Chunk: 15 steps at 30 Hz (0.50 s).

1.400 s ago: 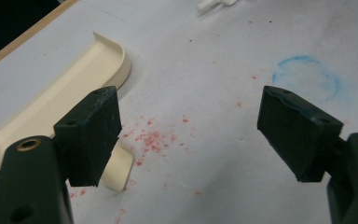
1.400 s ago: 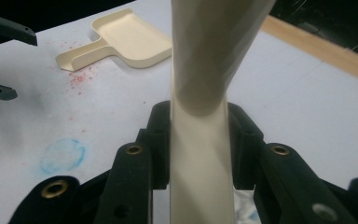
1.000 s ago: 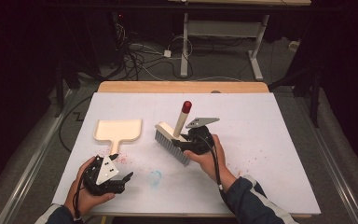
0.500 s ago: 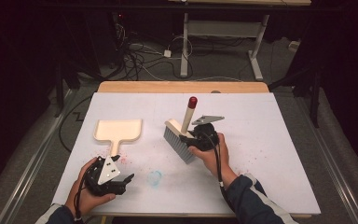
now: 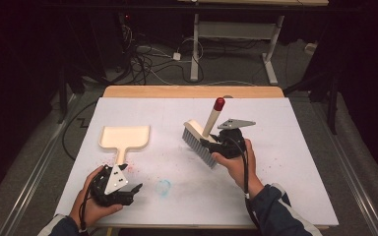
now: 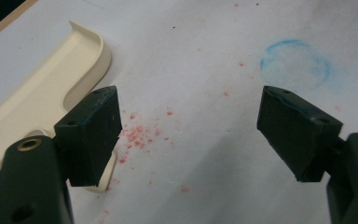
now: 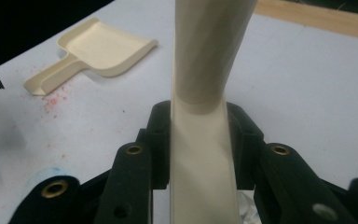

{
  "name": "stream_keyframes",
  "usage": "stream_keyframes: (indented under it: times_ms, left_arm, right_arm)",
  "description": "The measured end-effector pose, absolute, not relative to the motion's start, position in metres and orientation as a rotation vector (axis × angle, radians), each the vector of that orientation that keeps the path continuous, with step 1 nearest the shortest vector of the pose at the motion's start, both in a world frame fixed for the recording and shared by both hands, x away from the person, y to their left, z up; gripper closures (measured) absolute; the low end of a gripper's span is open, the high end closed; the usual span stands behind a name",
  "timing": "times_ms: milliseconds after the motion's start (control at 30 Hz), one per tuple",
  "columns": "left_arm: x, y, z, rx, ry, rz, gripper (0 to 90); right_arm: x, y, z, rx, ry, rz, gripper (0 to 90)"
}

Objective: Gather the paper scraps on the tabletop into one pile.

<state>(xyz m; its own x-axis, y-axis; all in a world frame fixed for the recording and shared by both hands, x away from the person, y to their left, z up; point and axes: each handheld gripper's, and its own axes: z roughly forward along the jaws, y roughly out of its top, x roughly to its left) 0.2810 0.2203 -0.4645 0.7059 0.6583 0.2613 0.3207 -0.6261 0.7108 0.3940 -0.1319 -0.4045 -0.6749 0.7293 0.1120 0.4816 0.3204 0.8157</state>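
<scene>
The right gripper is clamping the cream handle of the brush near the middle of the table, its hand holding the brush tilted, bristles down and red-capped end pointing toward the far edge. The left gripper is resting near the table's near-left corner, jaws gaping wide with nothing between them, just beside the handle of the cream dustpan, with red crumbs lying beneath.

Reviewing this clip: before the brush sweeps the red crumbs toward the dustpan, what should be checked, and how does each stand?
1. Right gripper clamped on brush handle: ok.
2. Left gripper jaws open, nothing between them: ok.
3. Dustpan held steady: not ok, it lies free on the table.
4. Red crumbs close to the dustpan handle: ok.
5. Bristles touching the table: cannot tell.
</scene>
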Motion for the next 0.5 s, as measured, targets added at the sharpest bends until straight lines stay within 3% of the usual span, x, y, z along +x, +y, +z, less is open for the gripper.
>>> stream_keyframes:
  times_ms: [200,500]
  left_arm:
    - [0.282,0.221,-0.465,2.265,0.75,0.675,21.5]
    - [0.281,0.222,-0.465,2.282,0.726,0.672,21.5]
  right_arm:
    - [0.385,-0.112,-0.4,1.043,2.322,1.385,67.8]
    - [0.389,-0.077,-0.432,1.086,2.416,1.334,67.8]
